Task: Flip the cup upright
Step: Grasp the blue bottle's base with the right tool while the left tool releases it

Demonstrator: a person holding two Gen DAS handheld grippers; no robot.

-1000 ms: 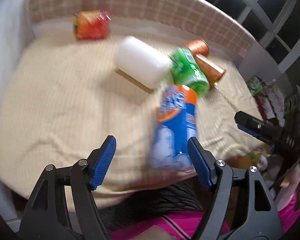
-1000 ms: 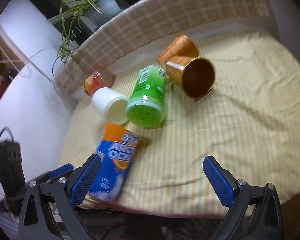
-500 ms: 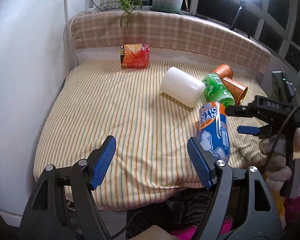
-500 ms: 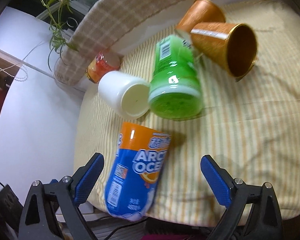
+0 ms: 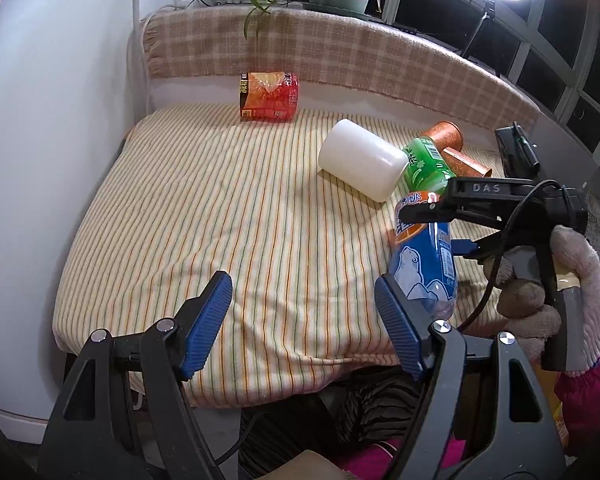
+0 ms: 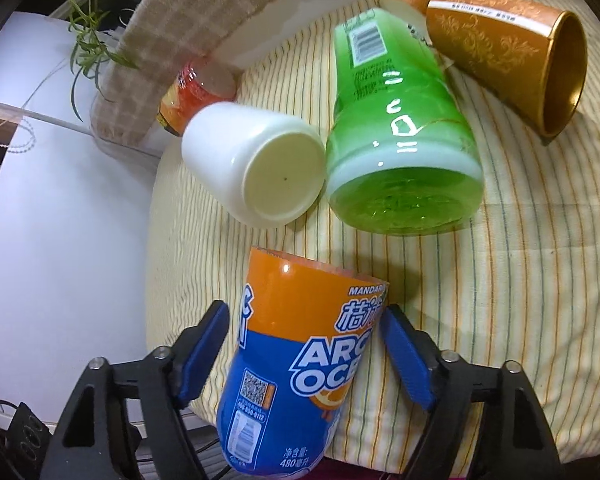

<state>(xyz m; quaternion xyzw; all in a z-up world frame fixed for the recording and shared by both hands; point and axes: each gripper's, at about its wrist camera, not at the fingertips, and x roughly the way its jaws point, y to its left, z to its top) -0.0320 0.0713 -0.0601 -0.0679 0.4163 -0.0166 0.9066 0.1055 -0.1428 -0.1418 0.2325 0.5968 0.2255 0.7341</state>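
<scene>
A blue and orange "Arctic Ocean" cup [image 6: 300, 360] lies tilted at the near edge of the striped cloth, also seen in the left wrist view [image 5: 424, 264]. My right gripper [image 6: 304, 344] has its jaws on either side of this cup, touching or nearly touching it. In the left wrist view the right gripper [image 5: 440, 224] reaches in from the right over the cup. My left gripper [image 5: 304, 320] is open and empty over the cloth's near edge, left of the cup.
A white cup [image 6: 256, 168], a green cup [image 6: 400, 136] and two gold-orange cups [image 6: 508, 56] lie on their sides behind. A red-orange cup [image 5: 268, 96] stands by the plaid backrest [image 5: 340, 56]. A white wall [image 5: 52, 120] is on the left.
My right gripper has moved in onto the blue and orange cup and narrowed its jaws around it. The left gripper has pulled back and stays open.
</scene>
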